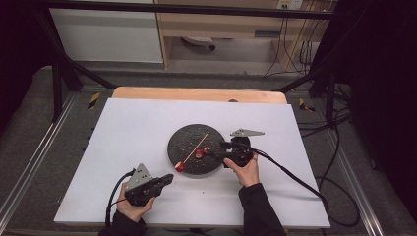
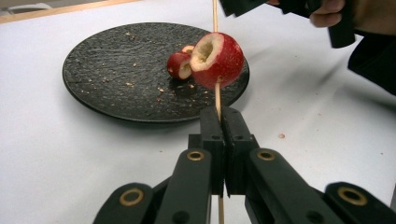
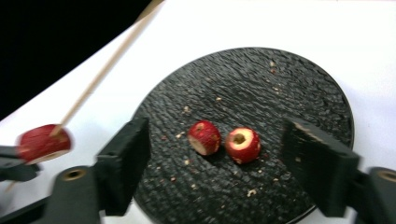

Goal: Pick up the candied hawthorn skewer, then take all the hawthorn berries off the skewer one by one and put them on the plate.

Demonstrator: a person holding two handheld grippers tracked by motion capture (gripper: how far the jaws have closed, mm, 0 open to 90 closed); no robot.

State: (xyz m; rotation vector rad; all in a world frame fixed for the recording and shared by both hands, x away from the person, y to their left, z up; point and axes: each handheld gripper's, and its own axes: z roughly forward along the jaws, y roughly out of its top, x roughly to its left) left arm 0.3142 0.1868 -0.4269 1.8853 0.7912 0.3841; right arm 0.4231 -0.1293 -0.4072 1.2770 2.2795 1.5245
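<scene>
Left gripper (image 2: 223, 122) nearest, jaws clamped on skewer (image 2: 217, 95), one red fruit piece (image 2: 217, 59) threaded, held over plate (image 2: 116, 93) edge. Right gripper (image 3: 217, 154) wide open, empty, above two pieces (image 3: 204, 137) on plate, bench (image 1: 137, 128) beneath. Step: threading. Next probably: pick another piece, align hole with skewer tip.

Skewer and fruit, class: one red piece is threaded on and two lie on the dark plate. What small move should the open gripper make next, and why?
Probably lower the open right gripper onto the cored piece and close: its hole faces up, and the left gripper holds the skewer ready.
</scene>
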